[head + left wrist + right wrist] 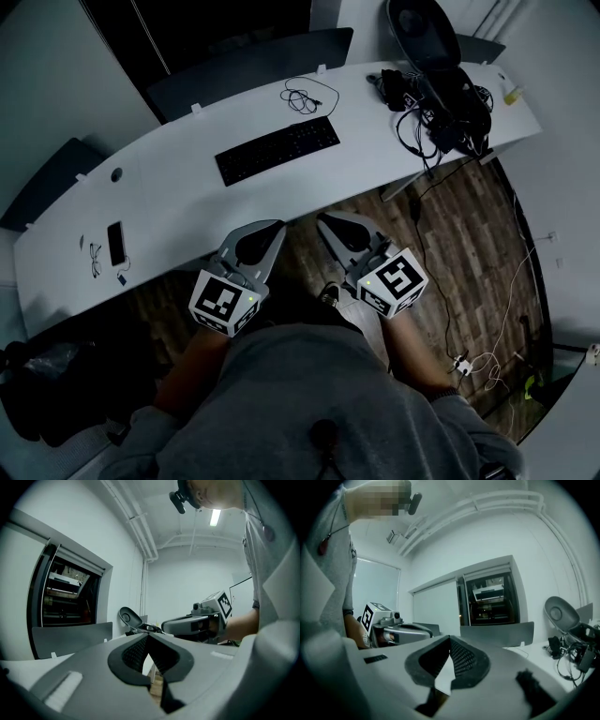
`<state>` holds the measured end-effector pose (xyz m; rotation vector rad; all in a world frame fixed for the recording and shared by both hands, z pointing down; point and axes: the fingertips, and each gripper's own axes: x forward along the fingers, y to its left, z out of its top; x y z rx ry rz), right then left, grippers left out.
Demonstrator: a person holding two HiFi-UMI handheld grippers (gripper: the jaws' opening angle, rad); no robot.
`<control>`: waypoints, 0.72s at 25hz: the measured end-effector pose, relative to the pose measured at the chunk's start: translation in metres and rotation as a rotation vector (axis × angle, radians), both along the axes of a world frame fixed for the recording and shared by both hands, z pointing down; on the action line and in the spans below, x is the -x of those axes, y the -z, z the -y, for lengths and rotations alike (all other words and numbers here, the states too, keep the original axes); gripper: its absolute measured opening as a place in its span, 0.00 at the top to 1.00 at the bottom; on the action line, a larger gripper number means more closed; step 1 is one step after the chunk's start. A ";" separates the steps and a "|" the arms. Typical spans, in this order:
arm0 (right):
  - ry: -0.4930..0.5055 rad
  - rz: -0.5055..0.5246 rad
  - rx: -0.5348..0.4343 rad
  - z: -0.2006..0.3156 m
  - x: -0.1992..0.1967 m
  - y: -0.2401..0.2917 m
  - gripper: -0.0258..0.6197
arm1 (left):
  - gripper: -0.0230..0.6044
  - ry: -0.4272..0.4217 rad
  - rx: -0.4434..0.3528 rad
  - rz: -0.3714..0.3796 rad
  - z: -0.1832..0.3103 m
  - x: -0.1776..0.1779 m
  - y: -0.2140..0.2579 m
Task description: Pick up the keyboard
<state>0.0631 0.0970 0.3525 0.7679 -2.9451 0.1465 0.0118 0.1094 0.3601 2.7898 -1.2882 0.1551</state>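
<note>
A black keyboard [277, 150] lies on the curved white desk [187, 173], slanted up to the right. My left gripper [265, 230] and my right gripper [330, 223] are side by side just short of the desk's near edge, both below the keyboard and apart from it. Both are shut with nothing between the jaws. In the left gripper view the left gripper [149, 637] points level across the desk, with the right gripper [194, 623] beside it. In the right gripper view the right gripper [450, 639] points the same way and the left gripper [401, 632] shows at the left.
A coiled cable [307, 94] lies behind the keyboard. A phone [116, 244] and glasses [95, 260] lie at the desk's left end. A tangle of black gear and cables [436, 98] with an open case [422, 28] fills the right end. Cables run over the wooden floor [469, 262].
</note>
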 end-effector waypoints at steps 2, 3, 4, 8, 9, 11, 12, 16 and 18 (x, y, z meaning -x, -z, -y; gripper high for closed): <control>0.014 0.004 0.005 0.010 -0.011 0.000 0.94 | 0.95 0.011 0.004 0.006 0.010 -0.012 0.001; 0.020 0.007 0.008 0.015 -0.016 0.000 0.94 | 0.95 0.016 0.006 0.008 0.015 -0.017 0.002; 0.027 0.009 0.009 0.020 -0.021 0.000 0.94 | 0.95 0.022 0.008 0.011 0.019 -0.022 0.002; 0.057 0.011 0.022 0.040 -0.040 -0.003 0.94 | 0.95 0.048 0.019 0.024 0.035 -0.042 -0.001; 0.062 0.013 0.027 0.045 -0.045 -0.005 0.94 | 0.95 0.058 0.024 0.025 0.038 -0.047 -0.003; 0.076 0.015 0.037 0.053 -0.056 -0.008 0.94 | 0.95 0.075 0.035 0.024 0.046 -0.057 -0.005; 0.086 0.013 0.040 0.056 -0.061 -0.009 0.94 | 0.95 0.083 0.037 0.024 0.049 -0.062 -0.005; 0.120 0.012 0.048 0.066 -0.078 -0.014 0.94 | 0.95 0.110 0.041 0.026 0.058 -0.079 -0.007; 0.128 0.013 0.053 0.072 -0.084 -0.016 0.94 | 0.95 0.119 0.045 0.032 0.061 -0.085 -0.009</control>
